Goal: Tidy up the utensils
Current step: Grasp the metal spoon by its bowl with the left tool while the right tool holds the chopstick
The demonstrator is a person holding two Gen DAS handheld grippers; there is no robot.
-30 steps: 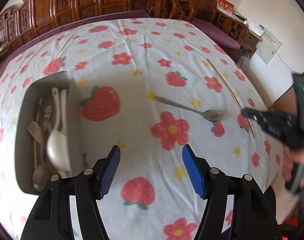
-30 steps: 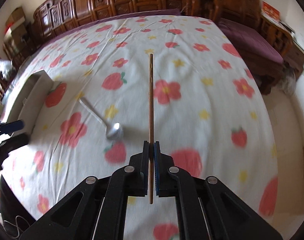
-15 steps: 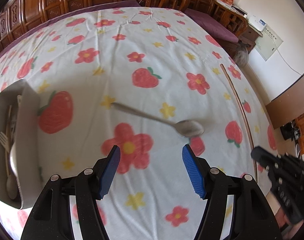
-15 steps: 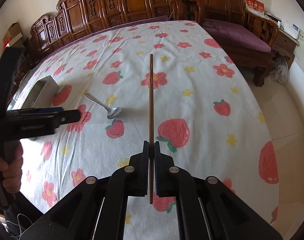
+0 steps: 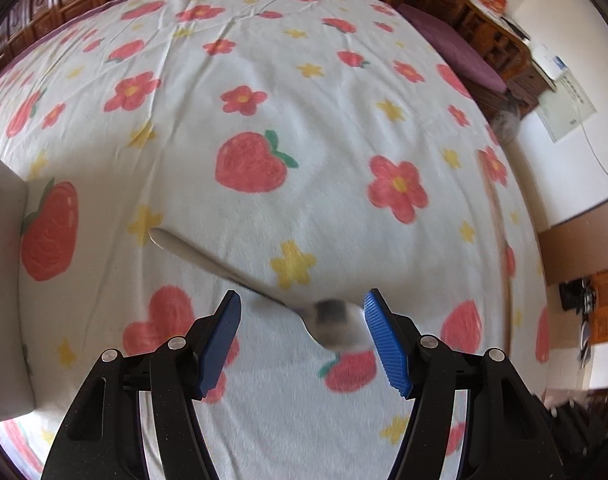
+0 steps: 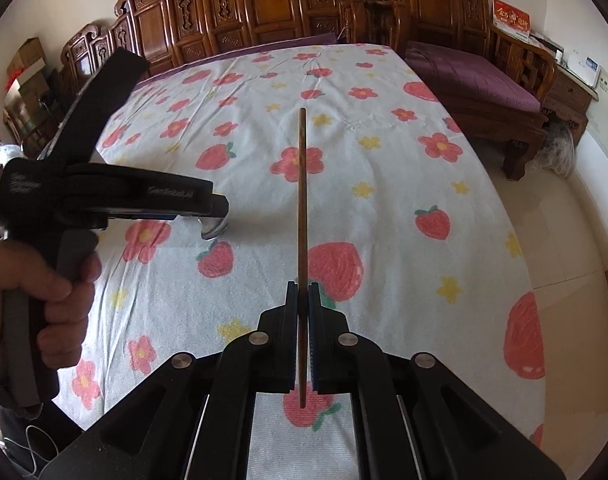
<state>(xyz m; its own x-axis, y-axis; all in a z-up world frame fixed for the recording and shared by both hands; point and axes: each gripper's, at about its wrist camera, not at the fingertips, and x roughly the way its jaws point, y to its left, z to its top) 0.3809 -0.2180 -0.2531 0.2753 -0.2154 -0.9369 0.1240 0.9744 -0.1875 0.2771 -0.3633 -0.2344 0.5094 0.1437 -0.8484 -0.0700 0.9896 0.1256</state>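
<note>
A metal spoon lies on the strawberry-print cloth, handle pointing up-left, bowl blurred. My left gripper is open and low over it, the bowl just inside the right blue pad. In the right wrist view the left gripper hides most of the spoon; only its bowl shows. My right gripper is shut on a brown wooden chopstick, held above the cloth and pointing away. The grey utensil tray is at the far left edge.
The cloth-covered table ends at the right, with floor beyond. Carved wooden chairs line the far side, and a purple-cushioned bench stands at the right. A thin brown stick shape shows blurred at the table's right side.
My left gripper has moved right and down from the tray to the spoon, whose bowl now sits between its fingers. My right gripper has lifted back with the chopstick.
</note>
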